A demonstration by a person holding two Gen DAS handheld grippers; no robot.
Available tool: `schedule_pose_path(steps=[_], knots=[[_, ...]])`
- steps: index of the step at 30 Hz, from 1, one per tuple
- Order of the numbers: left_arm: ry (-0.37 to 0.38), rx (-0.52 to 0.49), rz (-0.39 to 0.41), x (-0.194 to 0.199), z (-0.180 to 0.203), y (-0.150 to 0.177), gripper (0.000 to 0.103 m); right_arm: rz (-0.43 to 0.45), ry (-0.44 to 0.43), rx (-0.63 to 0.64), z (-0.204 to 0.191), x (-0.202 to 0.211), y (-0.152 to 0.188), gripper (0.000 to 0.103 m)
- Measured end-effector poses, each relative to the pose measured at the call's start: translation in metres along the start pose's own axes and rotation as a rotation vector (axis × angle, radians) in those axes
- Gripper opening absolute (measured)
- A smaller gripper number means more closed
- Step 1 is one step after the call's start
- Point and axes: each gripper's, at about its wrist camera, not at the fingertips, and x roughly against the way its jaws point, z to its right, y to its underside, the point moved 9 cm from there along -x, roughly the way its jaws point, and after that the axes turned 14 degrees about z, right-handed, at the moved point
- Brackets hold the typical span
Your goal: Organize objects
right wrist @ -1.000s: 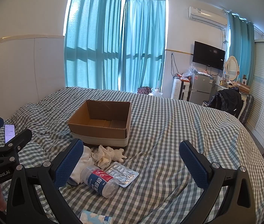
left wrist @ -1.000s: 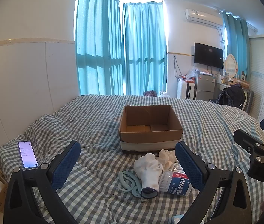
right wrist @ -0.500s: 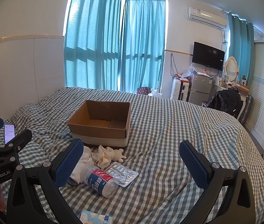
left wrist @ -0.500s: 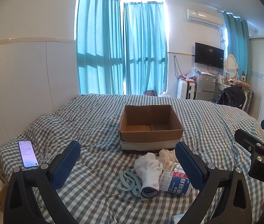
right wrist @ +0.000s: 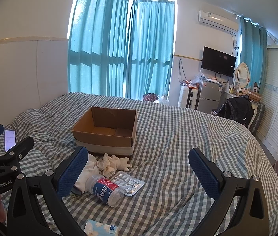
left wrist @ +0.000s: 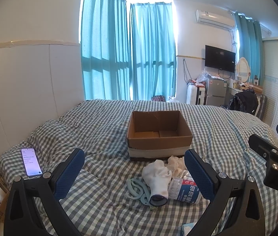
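The left gripper (left wrist: 134, 174) hangs spread wide over the checked bedspread (left wrist: 99, 129), gripping nothing; the right gripper (right wrist: 138, 168) is likewise wide and unladen; an open cardboard box (left wrist: 158, 135) sits mid-bed; just before it lie a white sock (left wrist: 156, 179), a plastic bottle (right wrist: 104, 189) on its side, a blister pack (right wrist: 128, 182) touching it, and crumpled cloth (right wrist: 111, 162); a lit phone (left wrist: 30, 161) lies well apart, leftward.

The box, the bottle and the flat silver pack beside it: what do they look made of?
The box looks like brown corrugated cardboard, matte, with a pale band around its base, possibly tape. The bottle seems clear thin plastic: see-through with a glossy printed label. The blister pack looks like foil-backed plastic, shiny silver with raised pockets. Both grippers, left and right, hang open above the bed.
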Motion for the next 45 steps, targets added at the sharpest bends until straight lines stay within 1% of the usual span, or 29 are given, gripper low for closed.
schedule_pose_path(steps=[4,6,9,12,14,17,22,23,25,27,29,33,37,41,44,45], knots=[[0.004,-0.001,-0.041,-0.001,-0.003,0.02,0.103,-0.029,-0.017,0.016,-0.005,0.005,0.015,0.103],[0.009,-0.023,-0.07,-0.003,-0.002,0.038,0.103,-0.062,-0.028,0.032,-0.01,0.007,0.033,0.103],[-0.002,-0.04,-0.144,-0.009,-0.004,0.068,0.103,-0.144,-0.051,0.059,-0.018,0.003,0.069,0.103],[-0.003,-0.036,-0.188,-0.014,-0.003,0.091,0.103,-0.238,-0.085,0.03,-0.025,-0.003,0.109,0.103],[-0.015,-0.045,-0.217,-0.019,-0.004,0.103,0.103,-0.292,-0.125,0.027,-0.034,-0.008,0.133,0.103],[-0.03,-0.047,-0.242,-0.025,-0.008,0.114,0.103,-0.35,-0.138,0.058,-0.046,-0.016,0.161,0.103],[-0.052,-0.033,-0.279,-0.033,-0.019,0.127,0.103,-0.457,-0.202,0.059,-0.07,-0.024,0.2,0.103],[-0.055,-0.033,-0.281,-0.034,-0.02,0.129,0.103,-0.479,-0.218,0.056,-0.074,-0.024,0.206,0.102],[-0.059,-0.033,-0.287,-0.036,-0.022,0.131,0.103,-0.519,-0.254,0.059,-0.082,-0.023,0.216,0.097],[-0.057,-0.033,-0.291,-0.037,-0.022,0.133,0.103,-0.543,-0.278,0.076,-0.09,-0.023,0.225,0.088],[-0.053,-0.035,-0.297,-0.039,-0.022,0.133,0.103,-0.555,-0.291,0.09,-0.094,-0.024,0.229,0.081],[-0.04,-0.032,-0.307,-0.044,-0.017,0.135,0.103,-0.535,-0.305,0.06,-0.089,-0.025,0.222,0.079],[-0.009,-0.035,-0.321,-0.053,-0.007,0.135,0.103,-0.473,-0.28,0.027,-0.069,-0.034,0.193,0.079],[0.026,-0.058,-0.34,-0.071,0.01,0.139,0.103,-0.426,-0.23,0.011,-0.037,-0.056,0.163,0.079],[0.068,-0.075,-0.371,-0.087,0.026,0.148,0.102,-0.4,-0.203,-0.012,-0.018,-0.07,0.149,0.079],[0.095,-0.082,-0.384,-0.094,0.032,0.152,0.101,-0.395,-0.196,-0.022,-0.012,-0.074,0.145,0.079]])
